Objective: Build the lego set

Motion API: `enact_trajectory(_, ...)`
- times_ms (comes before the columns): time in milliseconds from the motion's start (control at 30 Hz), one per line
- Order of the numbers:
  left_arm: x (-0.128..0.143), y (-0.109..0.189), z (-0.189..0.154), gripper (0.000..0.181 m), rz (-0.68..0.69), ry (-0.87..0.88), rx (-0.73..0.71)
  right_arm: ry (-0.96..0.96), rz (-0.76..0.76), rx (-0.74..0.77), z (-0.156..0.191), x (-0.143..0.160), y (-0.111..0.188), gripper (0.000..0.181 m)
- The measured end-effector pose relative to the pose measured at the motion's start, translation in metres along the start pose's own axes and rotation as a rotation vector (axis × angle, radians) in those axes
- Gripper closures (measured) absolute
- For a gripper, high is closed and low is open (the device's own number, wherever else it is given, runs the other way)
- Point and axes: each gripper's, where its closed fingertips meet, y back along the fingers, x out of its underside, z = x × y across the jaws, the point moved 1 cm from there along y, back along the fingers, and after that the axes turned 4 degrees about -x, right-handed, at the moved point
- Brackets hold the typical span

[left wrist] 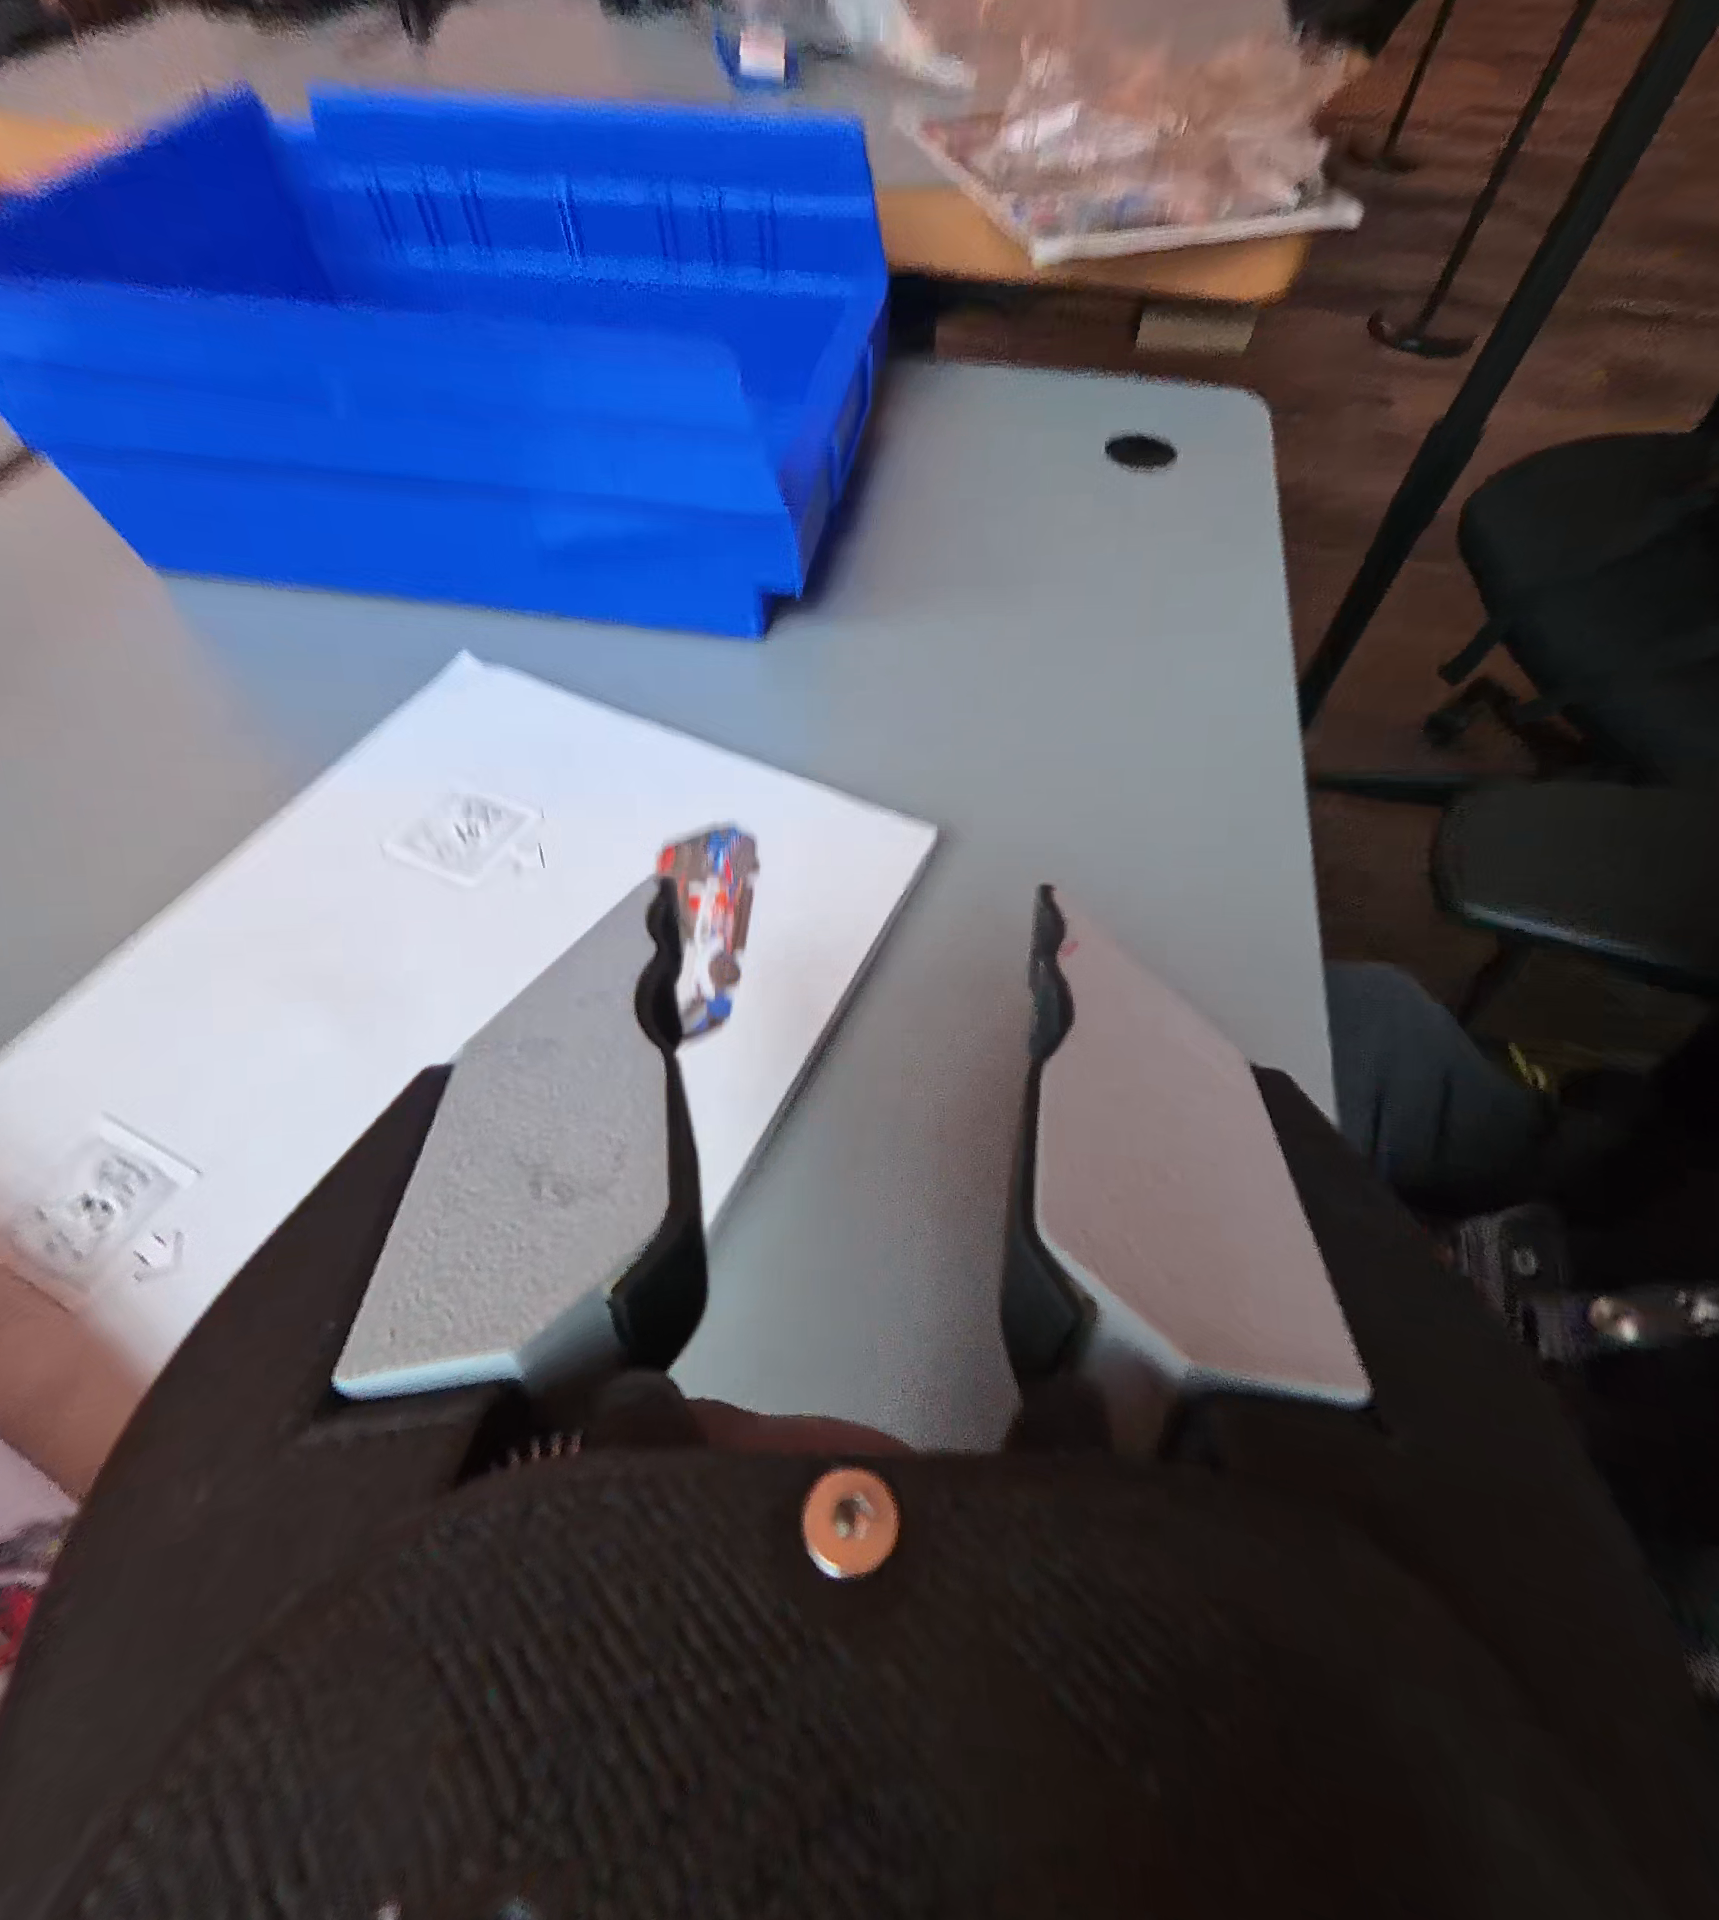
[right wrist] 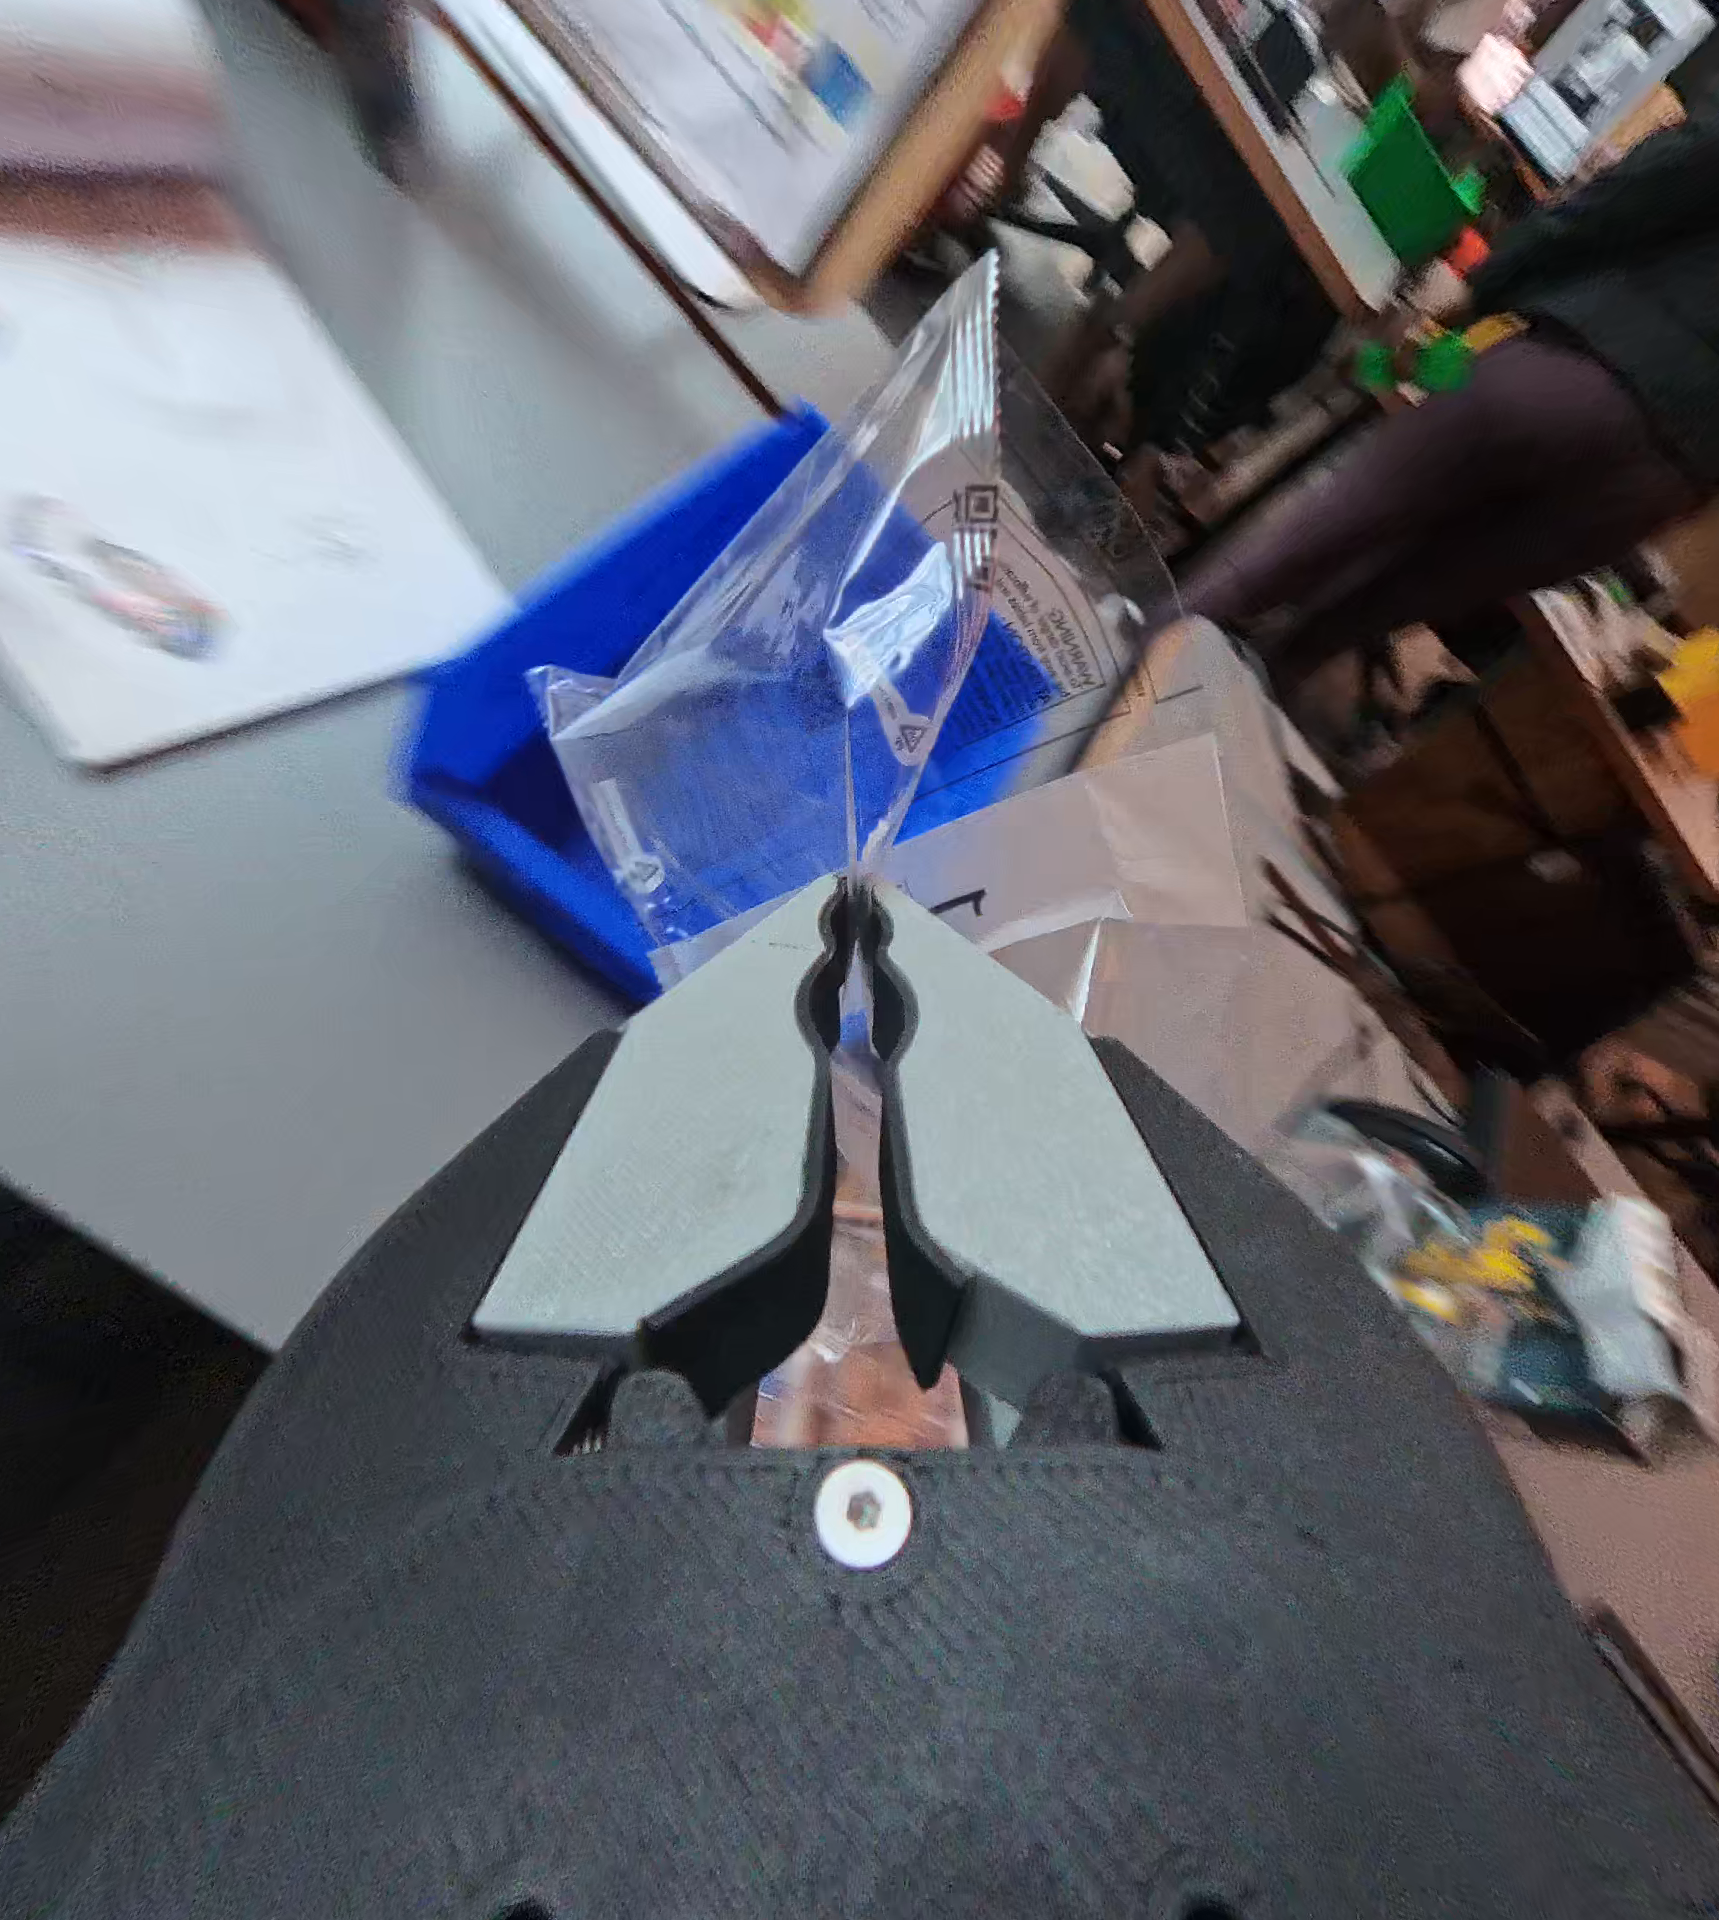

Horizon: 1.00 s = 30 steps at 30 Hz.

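Right gripper (right wrist: 857,904) fingers pinched on clear plastic bag (right wrist: 813,644) above blue bin (right wrist: 564,644), left gripper (left wrist: 850,904) fingers wide over counter (left wrist: 1094,644), instruction booklet (left wrist: 367,935) beside them

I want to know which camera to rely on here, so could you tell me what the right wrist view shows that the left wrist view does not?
Only the right wrist view shows the right gripper shut on a clear plastic bag that looks empty. Only the left wrist view shows the left gripper open and empty above the grey table. Both show the blue bin and the white instruction booklet.
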Motion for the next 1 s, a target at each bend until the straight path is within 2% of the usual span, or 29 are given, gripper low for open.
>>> enact_trajectory(67,-0.03,0.003,-0.011,0.104,-0.055,-0.037,-0.009,0.049,-0.038,-0.063,0.055,-0.013,-0.004,0.181)
enact_trajectory(133,-0.05,0.0,-0.034,0.093,-0.069,-0.058,0.053,0.123,-0.079,-0.037,0.099,-0.02,-0.013,0.181)
enact_trajectory(200,-0.056,-0.009,-0.048,0.092,-0.047,-0.088,0.083,0.161,-0.11,-0.078,0.144,-0.024,-0.022,0.181)
enact_trajectory(267,-0.051,-0.019,-0.046,0.094,-0.015,-0.112,0.039,0.178,-0.138,-0.108,0.176,-0.027,-0.028,0.181)
enact_trajectory(400,-0.029,-0.031,-0.057,0.117,0.033,-0.057,0.121,0.127,-0.273,-0.191,0.213,-0.04,-0.025,0.181)
enact_trajectory(500,-0.021,-0.032,-0.057,0.148,0.014,-0.048,0.145,0.095,-0.299,-0.24,0.225,-0.038,-0.028,0.181)
enact_trajectory(533,-0.019,-0.033,-0.055,0.159,0.009,-0.043,0.144,0.083,-0.298,-0.254,0.226,-0.036,-0.031,0.176)
enact_trajectory(567,-0.017,-0.033,-0.053,0.162,0.006,-0.033,0.147,0.062,-0.305,-0.277,0.228,-0.034,-0.032,0.168)
enact_trajectory(633,-0.009,-0.035,-0.053,0.16,0.017,0.007,0.179,-0.001,-0.342,-0.322,0.226,-0.032,-0.03,0.159)
enact_trajectory(700,0.0,-0.038,-0.049,0.166,0.041,0.029,0.19,-0.07,-0.375,-0.368,0.221,-0.028,-0.027,0.157)
enact_trajectory(800,0.009,-0.04,-0.036,0.18,0.08,0.061,0.153,-0.125,-0.348,-0.293,0.193,-0.006,-0.027,0.151)
enact_trajectory(900,0.013,-0.035,-0.026,0.181,0.066,0.108,0.165,-0.259,-0.235,-0.041,0.116,0.052,-0.027,0.143)
enact_trajectory(967,0.019,-0.032,-0.02,0.177,0.074,0.138,0.17,-0.394,-0.145,0.111,0.051,0.106,-0.026,0.121)
enact_trajectory(1000,0.02,-0.031,-0.019,0.177,0.067,0.146,0.177,-0.467,-0.09,0.177,0.018,0.136,-0.025,0.116)
